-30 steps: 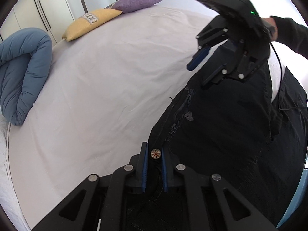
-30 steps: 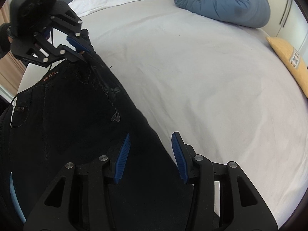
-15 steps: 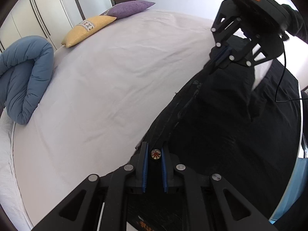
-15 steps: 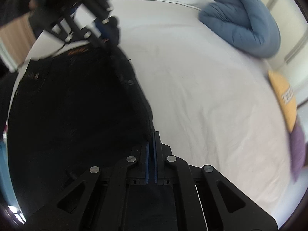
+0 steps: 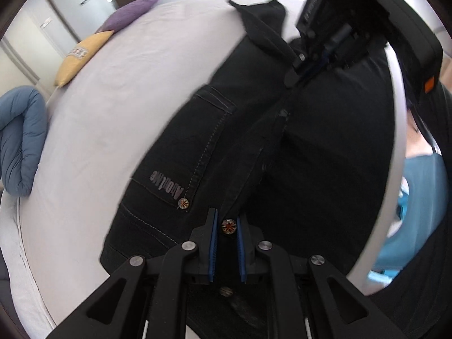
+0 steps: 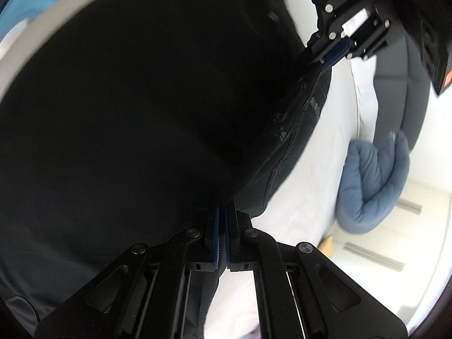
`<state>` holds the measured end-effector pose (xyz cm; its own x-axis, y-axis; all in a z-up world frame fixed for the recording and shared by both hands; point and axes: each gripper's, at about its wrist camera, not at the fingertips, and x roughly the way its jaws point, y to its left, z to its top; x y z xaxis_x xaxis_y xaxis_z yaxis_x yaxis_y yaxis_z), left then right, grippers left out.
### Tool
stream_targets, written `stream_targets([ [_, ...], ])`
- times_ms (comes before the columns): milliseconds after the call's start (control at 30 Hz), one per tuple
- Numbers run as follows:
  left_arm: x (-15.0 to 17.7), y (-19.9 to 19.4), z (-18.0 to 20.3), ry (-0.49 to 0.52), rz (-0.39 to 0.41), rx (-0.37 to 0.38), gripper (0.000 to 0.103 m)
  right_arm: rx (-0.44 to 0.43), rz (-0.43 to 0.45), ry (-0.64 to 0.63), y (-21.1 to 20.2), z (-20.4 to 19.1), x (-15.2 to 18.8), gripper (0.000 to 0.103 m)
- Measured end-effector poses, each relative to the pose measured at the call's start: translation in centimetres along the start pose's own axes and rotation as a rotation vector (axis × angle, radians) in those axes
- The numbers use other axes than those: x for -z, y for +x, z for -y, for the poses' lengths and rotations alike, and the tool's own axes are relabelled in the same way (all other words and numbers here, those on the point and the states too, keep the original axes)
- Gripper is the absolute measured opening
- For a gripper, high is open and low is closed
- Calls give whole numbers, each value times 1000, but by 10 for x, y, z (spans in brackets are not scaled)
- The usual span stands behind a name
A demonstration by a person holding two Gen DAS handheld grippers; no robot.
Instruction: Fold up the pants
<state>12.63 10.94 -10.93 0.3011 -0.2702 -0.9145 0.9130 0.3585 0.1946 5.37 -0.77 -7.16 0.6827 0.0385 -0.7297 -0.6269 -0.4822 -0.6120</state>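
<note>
Black pants (image 5: 282, 147) are lifted off the white bed (image 5: 118, 90) and stretched between both grippers. My left gripper (image 5: 226, 224) is shut on the pants' waistband at a rivet button; a back pocket with grey lettering shows beside it. My right gripper (image 6: 222, 217) is shut on a fold of the pants (image 6: 141, 113) further along the leg. Each gripper shows in the other's view, the right gripper (image 5: 313, 66) and the left gripper (image 6: 329, 56), both clamped on the dark cloth.
A rolled blue duvet (image 5: 19, 141) lies at the bed's left edge and also shows in the right wrist view (image 6: 373, 186). A yellow pillow (image 5: 82, 59) and a purple pillow (image 5: 130, 11) sit at the far end. White wardrobe doors (image 6: 395, 231) stand beyond.
My right gripper went from open to shut on the pants. Both grippers have lifted the pants off the bed and swung them over, so the back pocket now faces the left camera.
</note>
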Motion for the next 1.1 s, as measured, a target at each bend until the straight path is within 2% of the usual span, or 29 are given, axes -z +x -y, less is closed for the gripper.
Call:
stream_targets([
  [167, 21, 3, 33, 32, -22, 17, 12, -16, 17, -80, -29, -37, -42, 2],
  [333, 37, 8, 60, 85, -57, 13, 12, -43, 14, -73, -37, -64, -71, 2],
  [533, 46, 2, 70, 78, -51, 18, 12, -44, 10, -58, -55, -72, -84, 2],
  [633, 53, 3, 77, 93, -60, 5, 12, -48, 1, -43, -56, -57, -86, 2],
  [767, 60, 4, 78, 63, -48, 2, 12, -53, -13, -5, -65, -72, -97, 2],
  [1100, 72, 3, 79, 20, -51, -8, 13, -41, -40, 67, -62, -75, -117, 2],
])
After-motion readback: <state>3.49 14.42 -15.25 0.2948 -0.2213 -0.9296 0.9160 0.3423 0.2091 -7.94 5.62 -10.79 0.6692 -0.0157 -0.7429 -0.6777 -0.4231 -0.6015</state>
